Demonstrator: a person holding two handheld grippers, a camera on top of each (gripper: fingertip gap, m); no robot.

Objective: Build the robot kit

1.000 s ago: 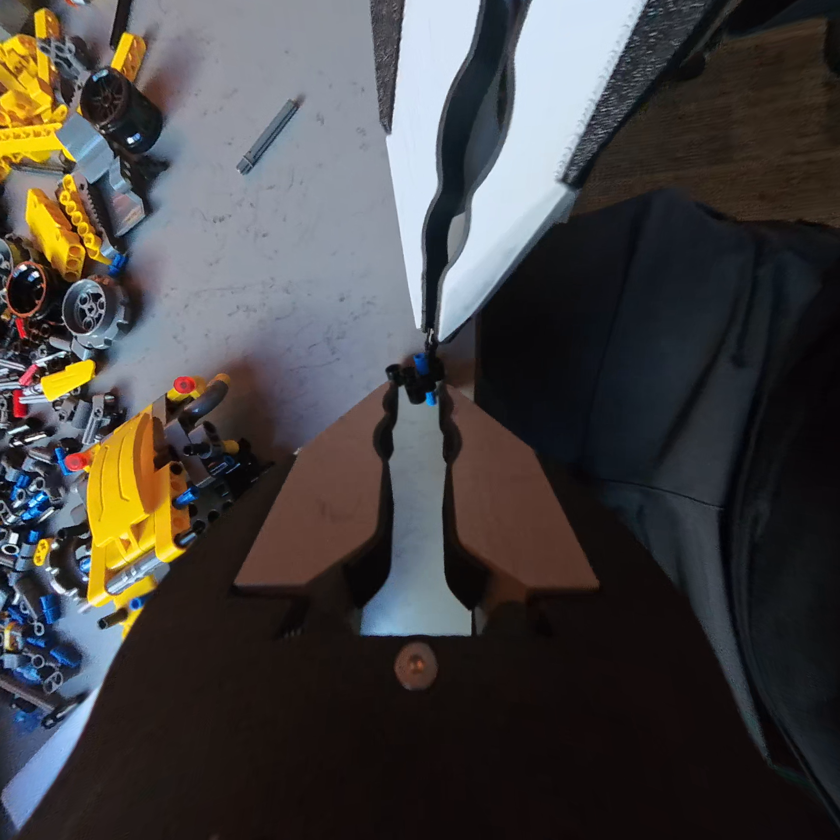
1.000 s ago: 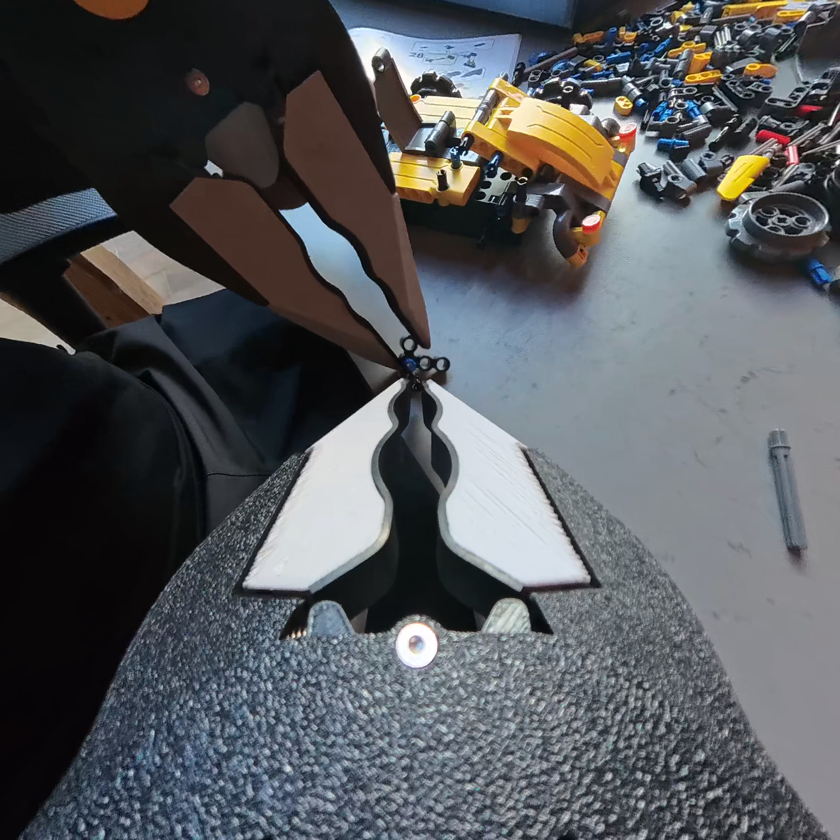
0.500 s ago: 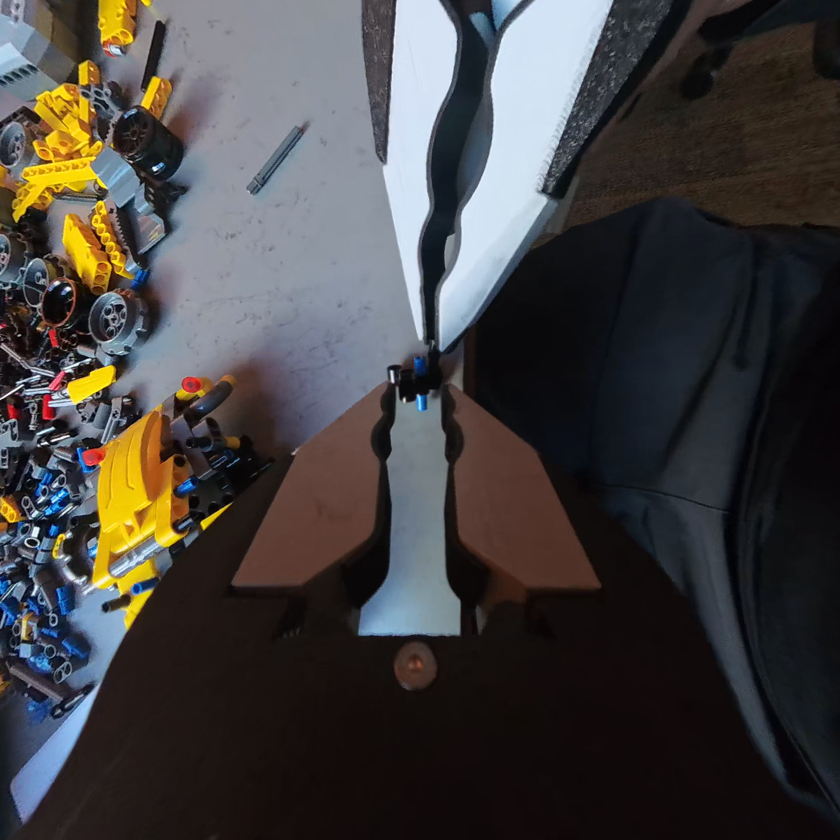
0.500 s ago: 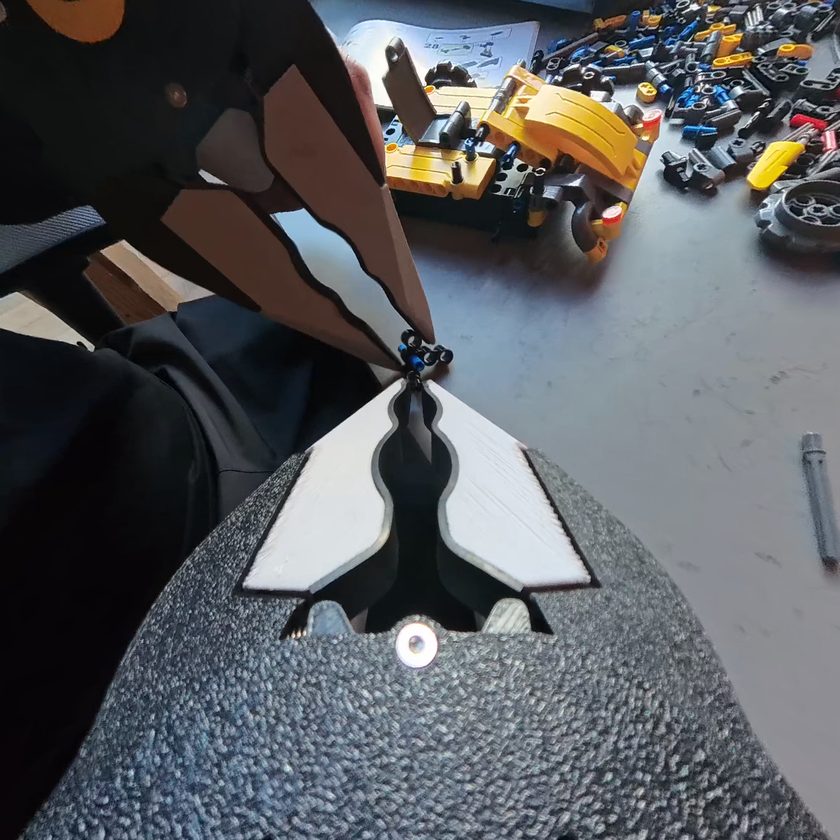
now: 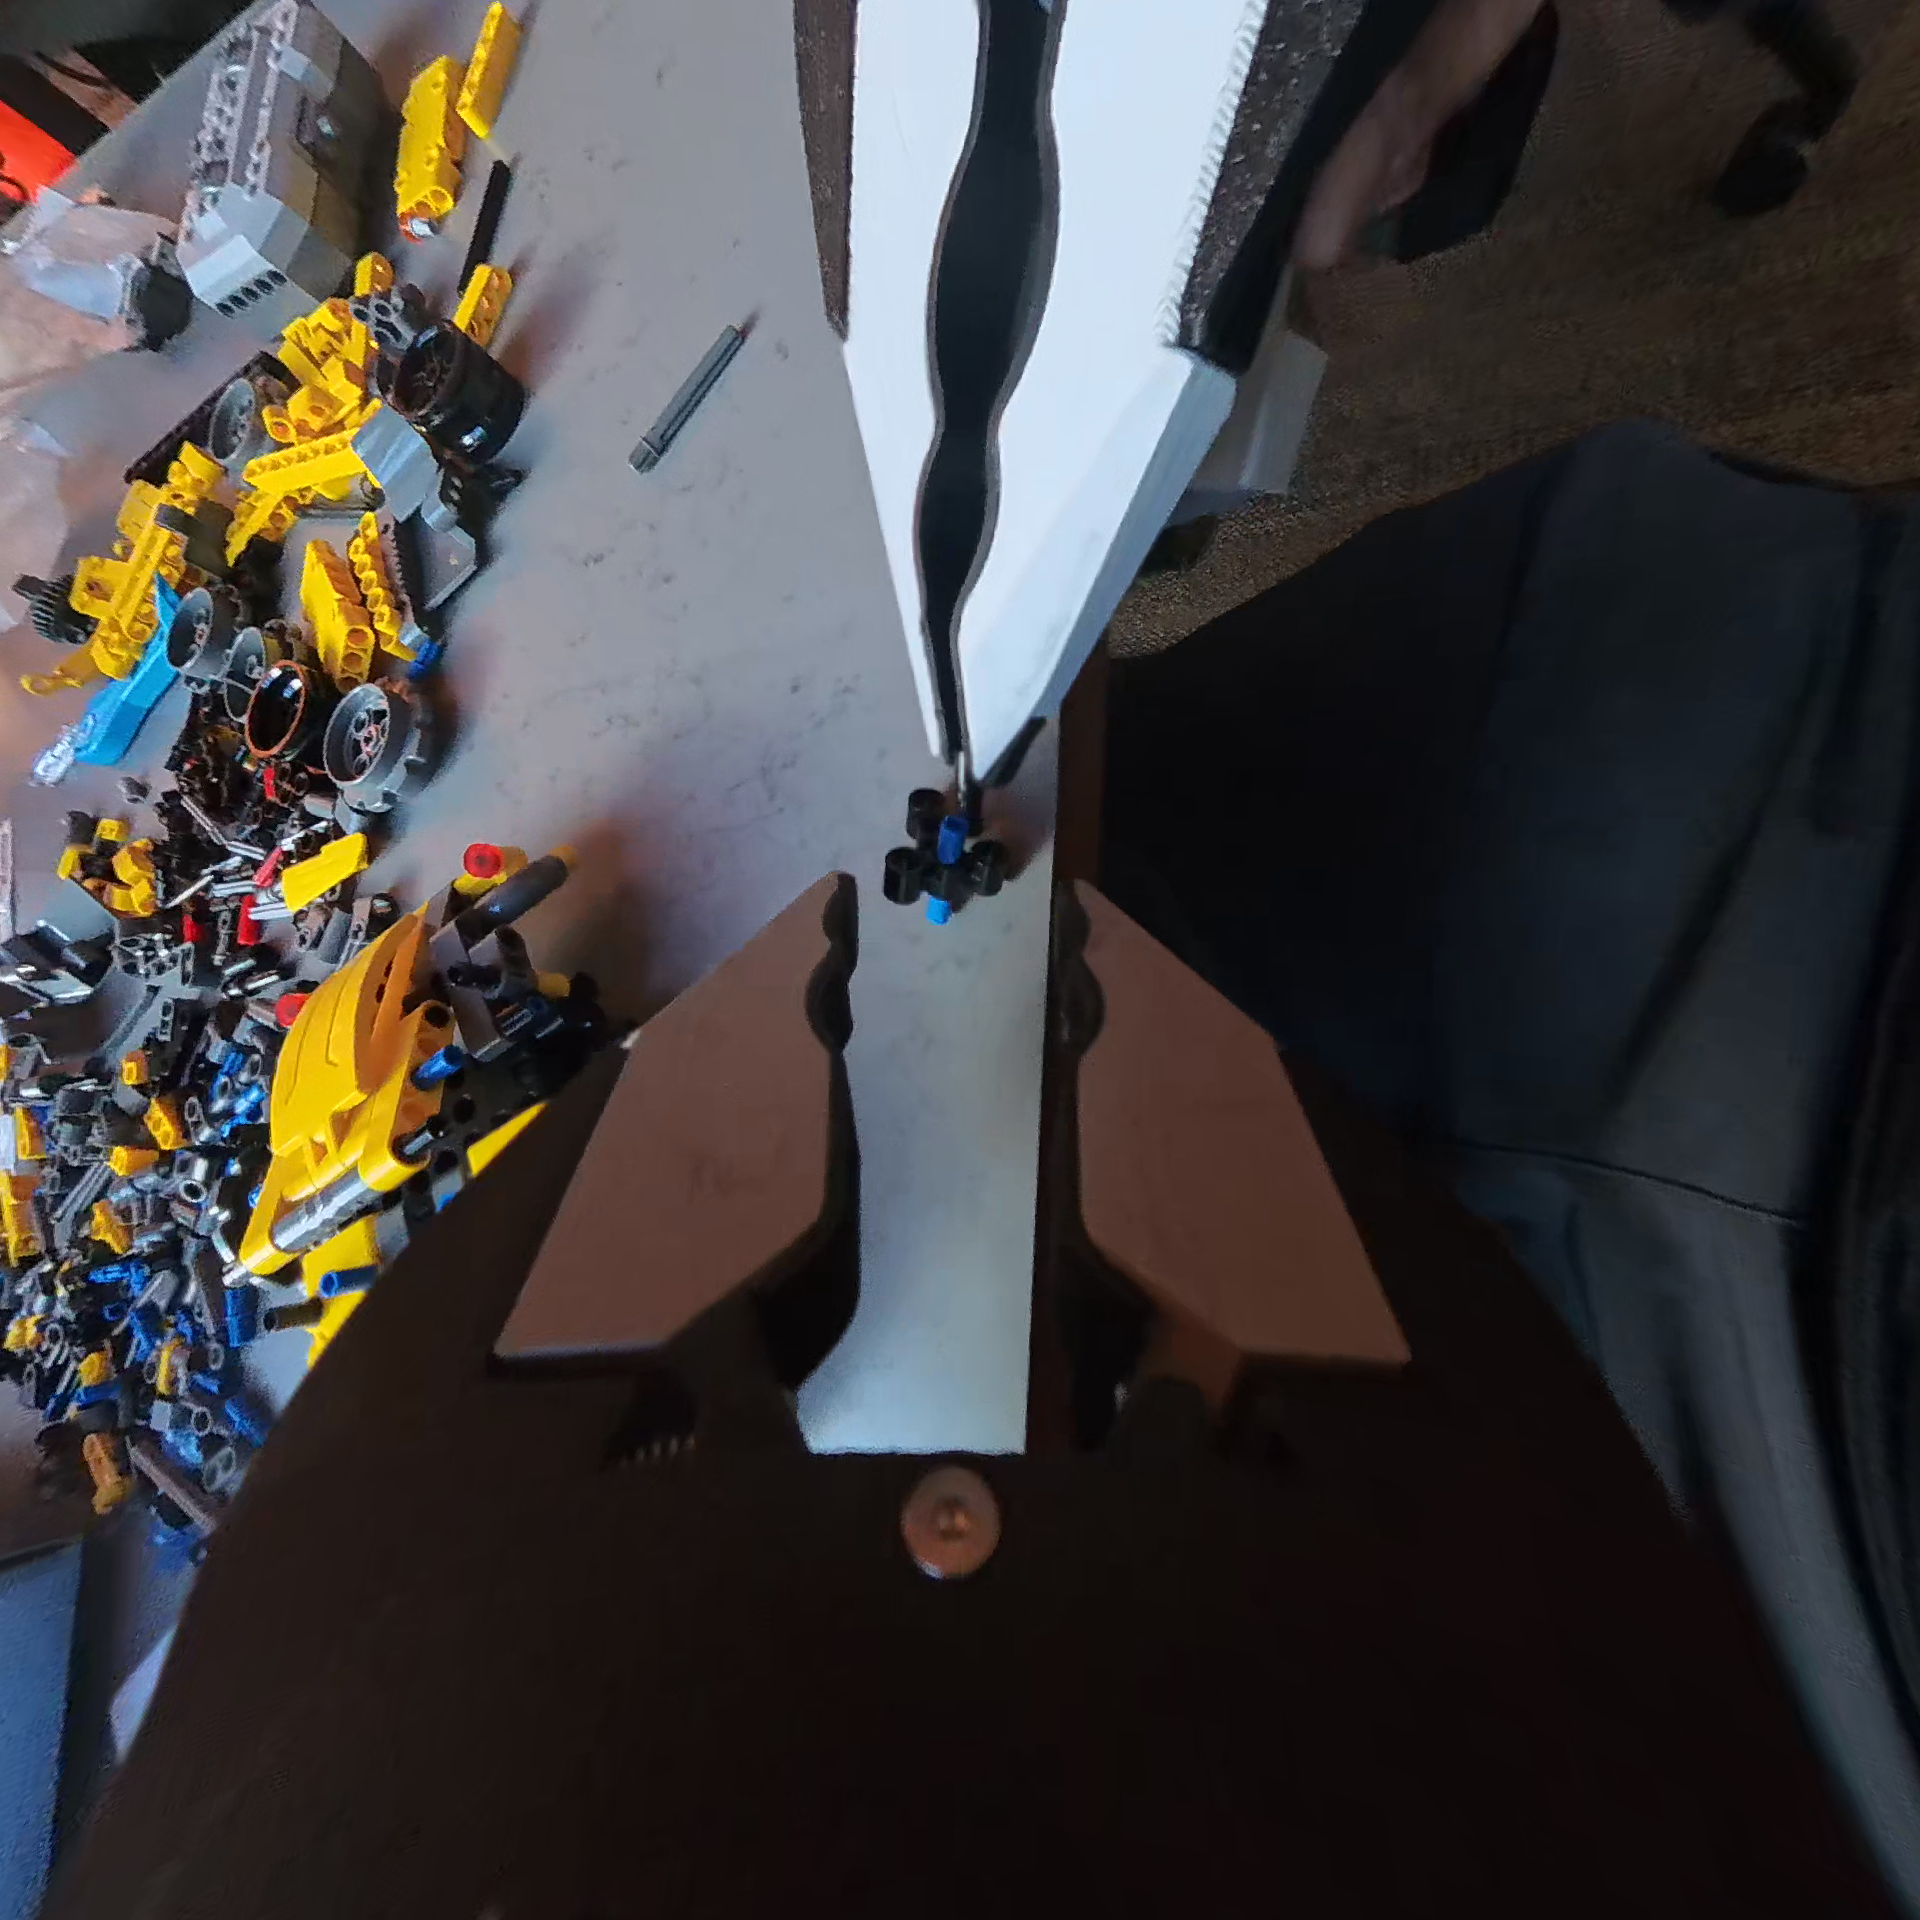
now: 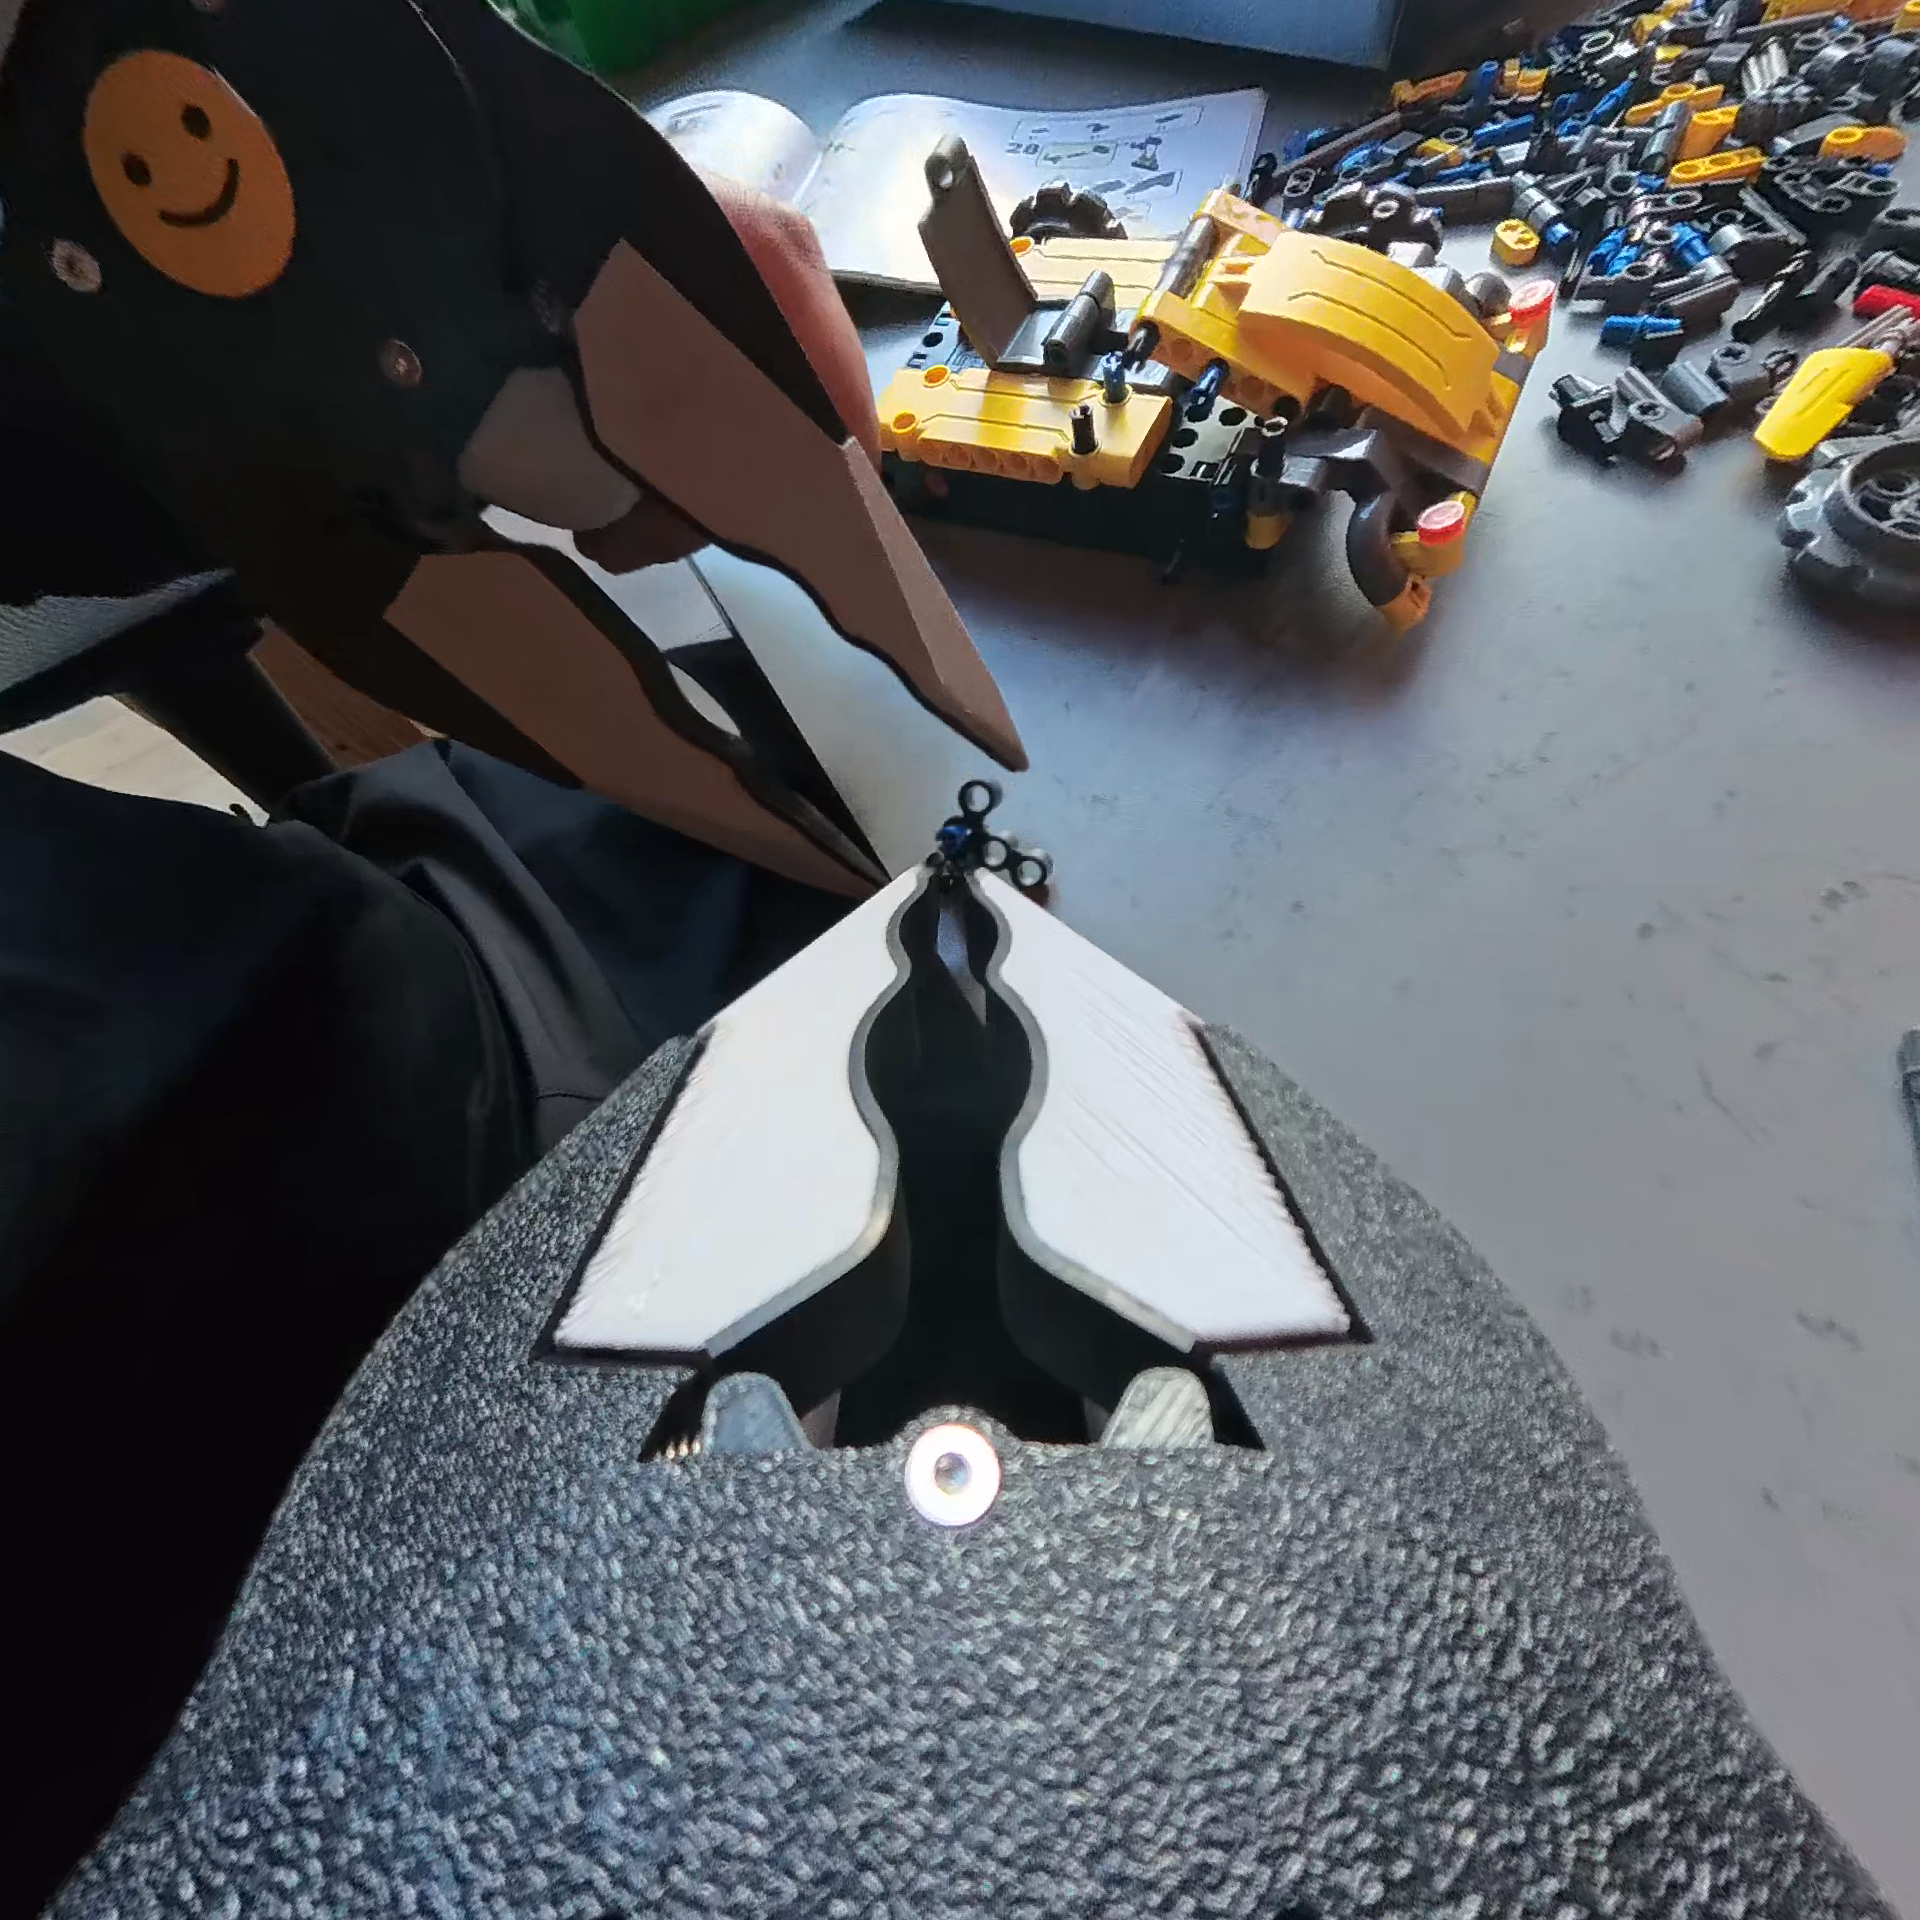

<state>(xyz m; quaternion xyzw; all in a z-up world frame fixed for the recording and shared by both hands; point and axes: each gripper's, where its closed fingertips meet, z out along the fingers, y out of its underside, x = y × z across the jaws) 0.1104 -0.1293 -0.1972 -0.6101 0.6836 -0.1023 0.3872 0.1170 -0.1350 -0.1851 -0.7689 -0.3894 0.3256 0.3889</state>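
Grey tabletop (image 5: 665,644) strewn with building-toy parts; white right gripper (image 6: 948,883) pinched shut on small black-and-blue connector piece (image 5: 940,860) above table edge, brown left gripper (image 5: 951,914) spread wide just beside it, holding nothing.

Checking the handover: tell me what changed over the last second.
The left hand-held gripper, brown-fingered, opened and let go of the small black connector piece with blue pins. The right hand-held gripper, white-fingered, stays shut on it. The yellow brick vehicle and grey axle rod stayed put.
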